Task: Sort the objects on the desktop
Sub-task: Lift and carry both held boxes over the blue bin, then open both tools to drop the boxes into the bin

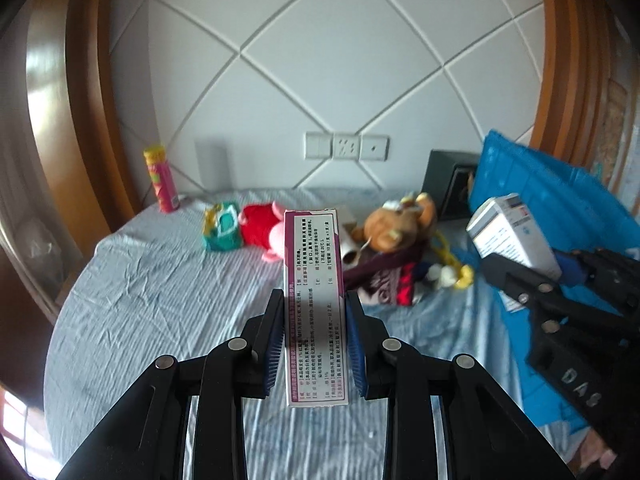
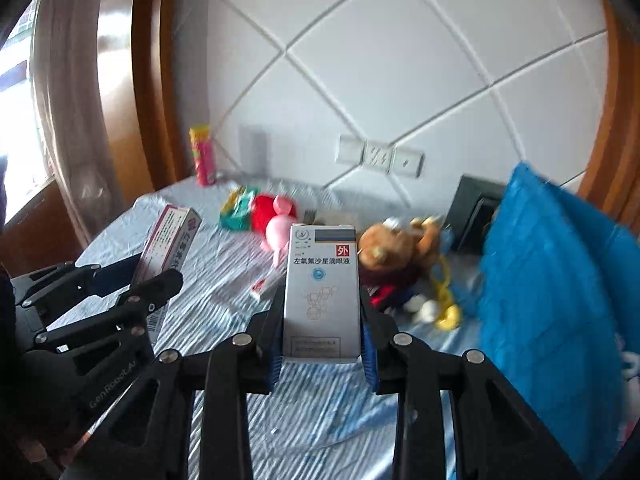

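Observation:
My left gripper (image 1: 315,312) is shut on a long purple-and-white medicine box (image 1: 315,280) and holds it above the striped cloth; the box also shows in the right wrist view (image 2: 168,248). My right gripper (image 2: 322,320) is shut on a grey eye-drop box (image 2: 321,292), also lifted; it shows at the right of the left wrist view (image 1: 512,236). A blue bin (image 2: 552,292) stands at the right. On the cloth lie a red and pink plush (image 1: 266,228), a brown plush (image 1: 400,224) and a small tube (image 2: 266,284).
A pink and yellow can (image 1: 162,180) stands at the far left by the wall. A teal packet (image 1: 222,226), a dark snack bag (image 1: 386,280), a yellow toy (image 2: 444,304) and a dark box (image 1: 452,184) crowd the back. The table (image 1: 140,300) has a striped cloth.

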A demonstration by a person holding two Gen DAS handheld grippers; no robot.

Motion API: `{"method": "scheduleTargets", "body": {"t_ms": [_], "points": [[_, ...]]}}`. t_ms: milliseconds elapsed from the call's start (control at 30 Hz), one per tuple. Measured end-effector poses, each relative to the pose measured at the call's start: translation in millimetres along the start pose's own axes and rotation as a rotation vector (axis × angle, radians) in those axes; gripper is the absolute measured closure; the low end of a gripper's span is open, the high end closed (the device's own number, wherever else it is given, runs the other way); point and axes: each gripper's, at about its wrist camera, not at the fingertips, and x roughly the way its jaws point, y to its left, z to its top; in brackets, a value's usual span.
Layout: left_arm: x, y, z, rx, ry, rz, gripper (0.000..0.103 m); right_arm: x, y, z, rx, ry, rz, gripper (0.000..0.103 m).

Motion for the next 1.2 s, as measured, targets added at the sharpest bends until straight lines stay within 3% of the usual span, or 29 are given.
{"method": "scheduleTargets", "body": {"t_ms": [300,567,733,900,1200], "points": [[-30,-19,20,0.056,-0.063,-0.096,0.075,-65,-22,17,0.03,-0.1,-0.118,0.072],[-46,-71,38,0.126,-0.115,-0.204,0.075,-111,-69,13,0.096,-0.135,-0.236,0.072],[-61,-139,48,0.181,-0.156,-0.303,0.075,-144,-119,-1,0.138,-0.142,-0.32,0.072],[-71,-219,48,0.209,-0.166,-0.375,0.075,-175,-193,-28,0.179,-0.129,-0.39,0.072],[-75,-388,21,0.27,-0.041,-0.45,0.075,-186,-322,-94,0.215,0.002,-0.411,0.072]]}}
